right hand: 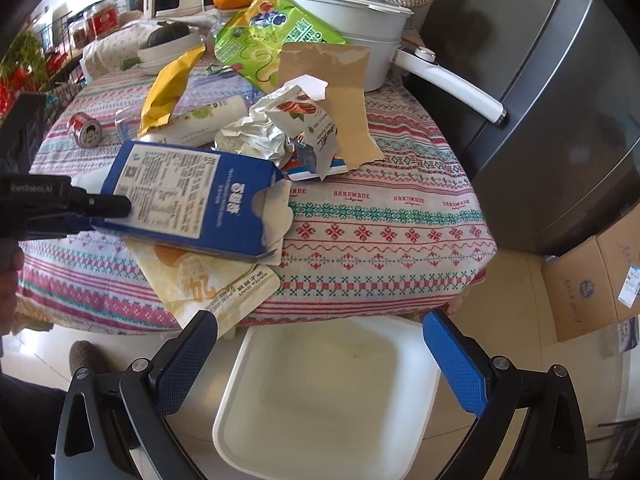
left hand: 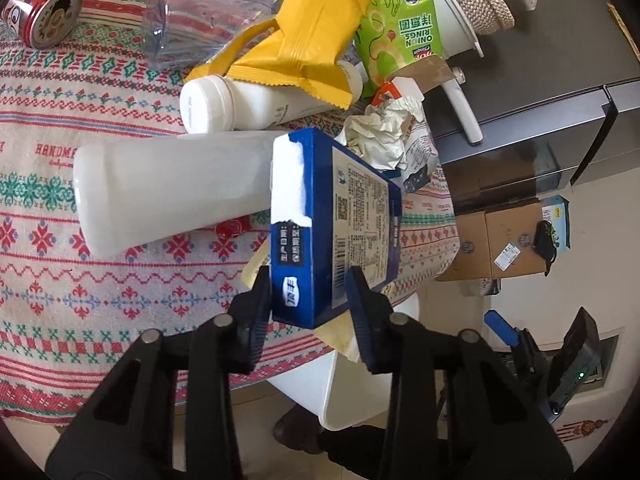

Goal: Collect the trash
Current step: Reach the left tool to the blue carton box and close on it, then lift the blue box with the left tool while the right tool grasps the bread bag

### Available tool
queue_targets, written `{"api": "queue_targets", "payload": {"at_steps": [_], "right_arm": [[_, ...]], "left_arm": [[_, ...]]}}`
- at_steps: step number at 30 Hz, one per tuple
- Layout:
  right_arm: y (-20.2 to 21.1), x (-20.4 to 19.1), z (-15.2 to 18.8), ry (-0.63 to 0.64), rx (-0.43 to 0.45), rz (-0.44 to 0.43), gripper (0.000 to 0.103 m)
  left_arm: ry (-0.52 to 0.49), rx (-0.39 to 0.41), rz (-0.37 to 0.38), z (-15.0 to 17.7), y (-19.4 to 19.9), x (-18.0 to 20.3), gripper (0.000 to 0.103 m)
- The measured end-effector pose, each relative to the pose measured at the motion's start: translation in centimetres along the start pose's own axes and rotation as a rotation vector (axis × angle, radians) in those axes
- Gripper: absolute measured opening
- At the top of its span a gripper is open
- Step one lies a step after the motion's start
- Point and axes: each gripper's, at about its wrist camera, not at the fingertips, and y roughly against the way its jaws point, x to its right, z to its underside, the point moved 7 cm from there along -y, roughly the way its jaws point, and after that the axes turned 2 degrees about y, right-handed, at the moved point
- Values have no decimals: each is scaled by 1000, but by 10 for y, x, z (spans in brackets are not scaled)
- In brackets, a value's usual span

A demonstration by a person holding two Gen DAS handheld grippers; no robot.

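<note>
Left gripper (left hand: pixel 310 292) clamps the blue carton's (left hand: pixel 332 216) narrow end at six o'clock; light, crushable cardboard. Right gripper (right hand: pixel 320 356) hangs released.

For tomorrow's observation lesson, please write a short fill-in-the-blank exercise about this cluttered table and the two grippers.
1. The left gripper is closed on a ____ carton.
2. The right gripper is open, over a white ____.
3. The red can lies on its ____.
4. The green bag reads "Onion ____".

Missing words: blue; bin; side; Rings
</note>
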Motion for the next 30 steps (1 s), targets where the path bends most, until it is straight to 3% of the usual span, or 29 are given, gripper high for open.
{"api": "queue_targets", "payload": {"at_steps": [17, 30], "right_arm": [[-2, -8, 0, -4, -7, -31, 103], [-52, -26, -23, -54, -63, -263, 101]], "left_arm": [[-181, 241, 63, -6, 71, 57, 26], [-307, 421, -123, 2, 142, 37, 26]]}}
